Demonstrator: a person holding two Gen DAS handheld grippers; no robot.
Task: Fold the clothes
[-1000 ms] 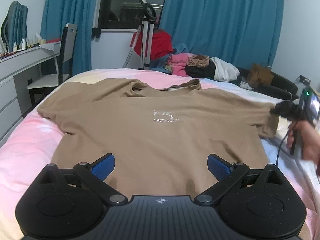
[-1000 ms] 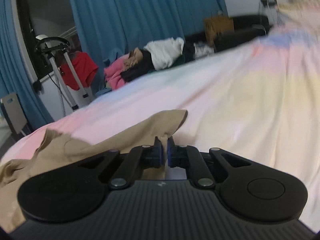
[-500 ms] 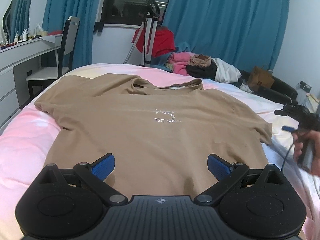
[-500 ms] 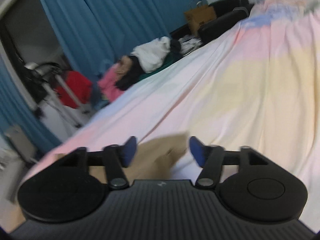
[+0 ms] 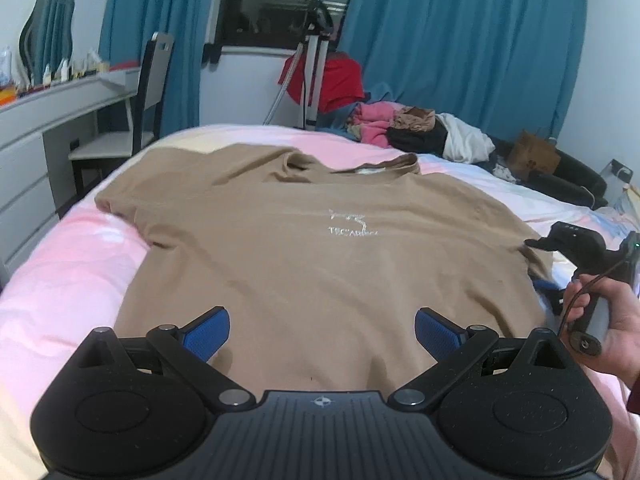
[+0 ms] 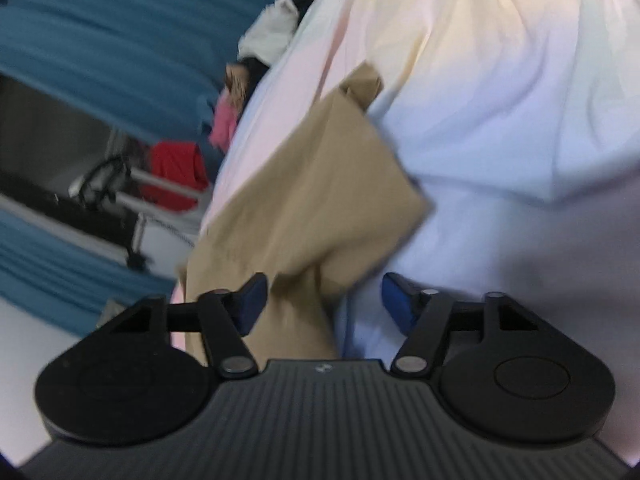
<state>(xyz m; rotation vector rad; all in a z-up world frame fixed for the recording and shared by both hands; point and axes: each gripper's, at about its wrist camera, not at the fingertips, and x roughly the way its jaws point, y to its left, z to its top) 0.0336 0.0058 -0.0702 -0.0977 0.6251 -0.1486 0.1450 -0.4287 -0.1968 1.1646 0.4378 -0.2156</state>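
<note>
A tan T-shirt [image 5: 320, 256] lay spread front-up on the bed [image 5: 72, 264], collar toward the far edge, with a small pale logo and lettering across the chest. Its body was mostly flat, with soft wrinkles near the shoulders and a slight ripple along the near hem. The left sleeve stretched out toward the bed's left side; the right sleeve [image 6: 320, 184] lay over the pastel sheet.

The left gripper [image 5: 322, 330] hovered over the hem, its blue pads spread wide and holding nothing. The right gripper [image 6: 324, 300] was also spread, with the sleeve's lower fabric lying between its pads, not pinched. That view was tilted and blurred. The right hand [image 5: 604, 320] held its handle beside the shirt's right edge.
</note>
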